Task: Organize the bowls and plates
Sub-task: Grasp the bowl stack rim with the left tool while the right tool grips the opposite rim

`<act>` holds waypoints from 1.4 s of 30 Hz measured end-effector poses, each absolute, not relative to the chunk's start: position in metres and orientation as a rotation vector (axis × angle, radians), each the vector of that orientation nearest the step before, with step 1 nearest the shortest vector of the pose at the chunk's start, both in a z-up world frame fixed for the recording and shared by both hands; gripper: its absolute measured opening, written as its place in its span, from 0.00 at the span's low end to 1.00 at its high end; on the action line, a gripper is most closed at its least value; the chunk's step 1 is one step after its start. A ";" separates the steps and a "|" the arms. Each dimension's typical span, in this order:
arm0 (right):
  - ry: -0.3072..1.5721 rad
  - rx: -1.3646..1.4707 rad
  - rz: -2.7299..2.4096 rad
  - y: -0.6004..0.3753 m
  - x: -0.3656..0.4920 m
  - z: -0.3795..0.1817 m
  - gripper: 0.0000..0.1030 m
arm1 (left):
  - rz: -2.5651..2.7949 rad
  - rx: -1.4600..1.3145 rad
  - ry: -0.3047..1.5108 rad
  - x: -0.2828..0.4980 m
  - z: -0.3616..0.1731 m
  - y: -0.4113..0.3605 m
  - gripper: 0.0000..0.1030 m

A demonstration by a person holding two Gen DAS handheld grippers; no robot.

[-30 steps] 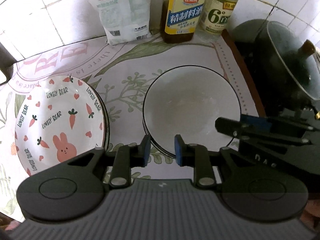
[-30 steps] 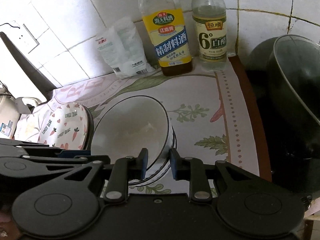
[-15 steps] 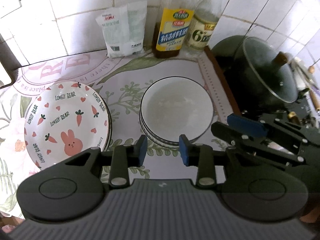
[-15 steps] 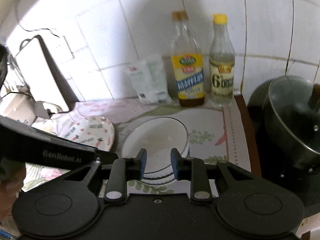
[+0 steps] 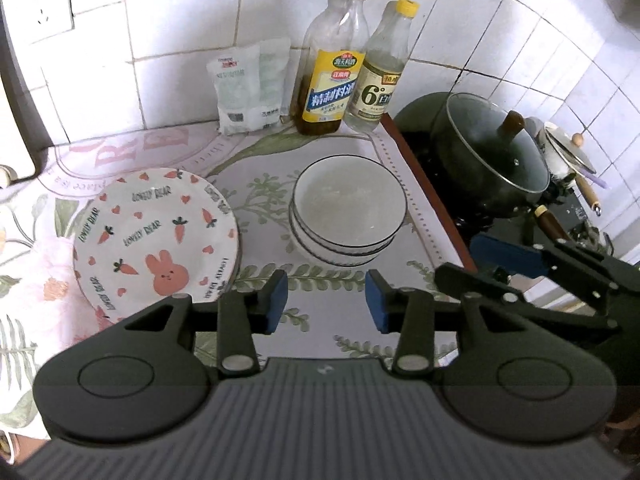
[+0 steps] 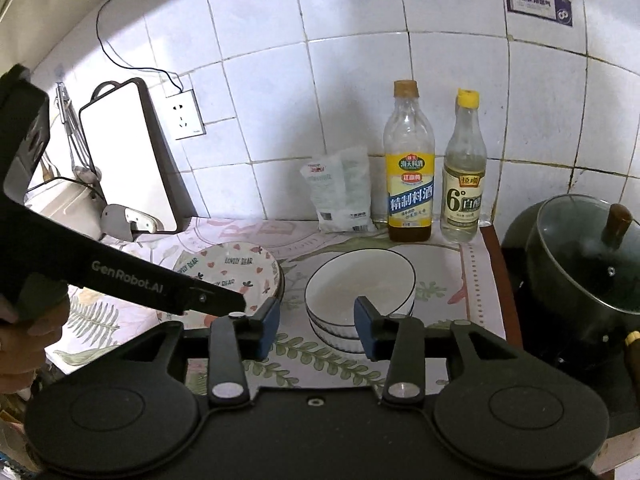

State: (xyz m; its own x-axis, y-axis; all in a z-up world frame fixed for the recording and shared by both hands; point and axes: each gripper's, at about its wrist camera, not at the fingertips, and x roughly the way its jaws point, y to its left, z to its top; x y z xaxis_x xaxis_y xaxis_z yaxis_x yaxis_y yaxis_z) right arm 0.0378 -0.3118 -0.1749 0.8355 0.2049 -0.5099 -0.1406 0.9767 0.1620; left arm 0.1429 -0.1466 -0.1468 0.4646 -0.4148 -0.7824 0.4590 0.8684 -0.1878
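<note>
I see the stacked bowls [image 5: 347, 216] mid-desk, a clear strip of mat separating them from the carrot plates [image 5: 156, 236] on their left, the pot [image 5: 490, 160] beyond the desk edge [image 5: 424, 184]. My left hand-held gripper [image 5: 326, 300] and right hand-held gripper [image 6: 316, 330] both gape wide, empty, over bare mat nearer me

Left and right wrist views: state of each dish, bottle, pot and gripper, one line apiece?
White black-rimmed bowls: nested stack, upright, empty.
Rabbit-and-carrot patterned plates: stacked, beside the bowls, not touching them.
Yellow-label bottle: upright, capped, a little brown liquid at the bottom.
Yellow-capped clear bottle: upright, capped.
Dark pot: glass lid on.
Left gripper: open, holding nothing.
Right gripper: open, holding nothing.
</note>
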 end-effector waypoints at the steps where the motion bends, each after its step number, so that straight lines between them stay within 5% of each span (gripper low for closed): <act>1: 0.547 0.119 0.176 -0.311 0.036 -0.178 0.47 | -0.536 0.061 0.935 0.141 -0.149 -0.145 0.42; 12: 0.548 0.091 0.132 -0.298 0.022 -0.211 0.58 | -0.570 0.083 0.862 0.127 -0.190 -0.134 0.43; 23: 0.477 0.078 0.087 -0.294 0.038 -0.274 0.73 | -0.562 -0.071 0.728 0.136 -0.237 -0.121 0.58; 27: 0.444 0.057 0.070 -0.292 0.050 -0.293 0.95 | -0.556 -0.134 0.723 0.145 -0.245 -0.122 0.65; 35: 0.441 0.080 0.056 -0.293 0.077 -0.317 0.96 | -0.598 -0.295 0.770 0.165 -0.254 -0.125 0.76; 42: 0.477 0.143 0.080 -0.299 0.109 -0.328 0.96 | -0.626 -0.424 0.821 0.189 -0.263 -0.134 0.76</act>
